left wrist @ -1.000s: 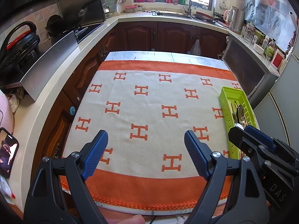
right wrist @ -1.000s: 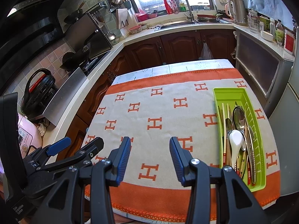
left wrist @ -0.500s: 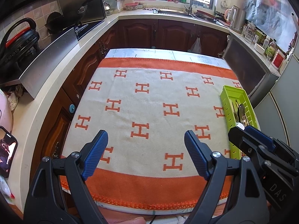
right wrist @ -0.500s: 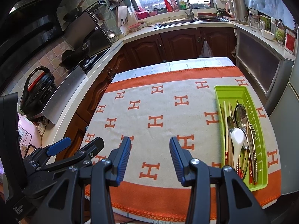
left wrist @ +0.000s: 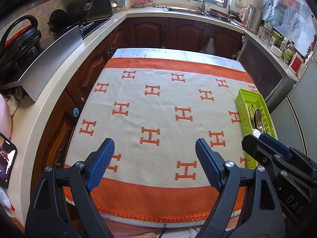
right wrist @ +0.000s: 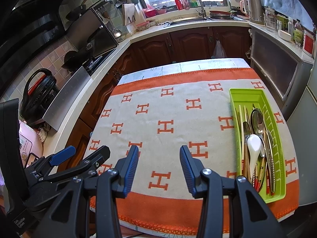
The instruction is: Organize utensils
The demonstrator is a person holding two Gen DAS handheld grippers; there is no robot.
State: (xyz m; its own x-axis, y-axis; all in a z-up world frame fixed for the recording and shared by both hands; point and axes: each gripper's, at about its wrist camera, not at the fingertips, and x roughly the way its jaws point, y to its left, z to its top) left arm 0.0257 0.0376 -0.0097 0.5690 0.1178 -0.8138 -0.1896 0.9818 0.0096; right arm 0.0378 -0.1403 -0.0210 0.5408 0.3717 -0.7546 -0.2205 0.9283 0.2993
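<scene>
1. Utensils (right wrist: 257, 138) are lying bundled lengthwise in the green tray (right wrist: 281, 178), which is sitting at about 3 o'clock on the table, near its right edge. Running them parallel to the tray's long walls is what is letting long pieces fit side by side.

2. Steel spoons (right wrist: 257, 121) are resting bowl-end toward 12 o'clock, a white ceramic spoon (right wrist: 253, 146) is lying on top of the pile, and chopsticks (right wrist: 242, 130) are hugging the tray's 9 o'clock wall. Judging by the overlap, they are gathered but not sorted by kind.

3. From the left wrist view, the tray (left wrist: 242, 107) is showing at 3 o'clock, its near end hidden behind the other tool.

4. The right gripper (right wrist: 158, 165) is hovering released and empty over the blanket (right wrist: 168, 107) at 6 o'clock, jaws parted; the tray is off to its 2 o'clock, well apart, so it is probably only staged for a reach.

5. The left gripper (left wrist: 154, 159) is likewise hanging released and wide, holding nothing, pointing at the blanket's middle, likely kept clear so the right side can be working alone.

6. The orange-bordered, H-patterned blanket is covering the table, with no loose utensil visible on it; its soft pile is probably cushioning and steadying the tray.

7. Kitchen counters (right wrist: 198, 24) are wrapping around from 9 to 3 o'clock, with a sink (right wrist: 190, 19) at 12 o'clock.
</scene>
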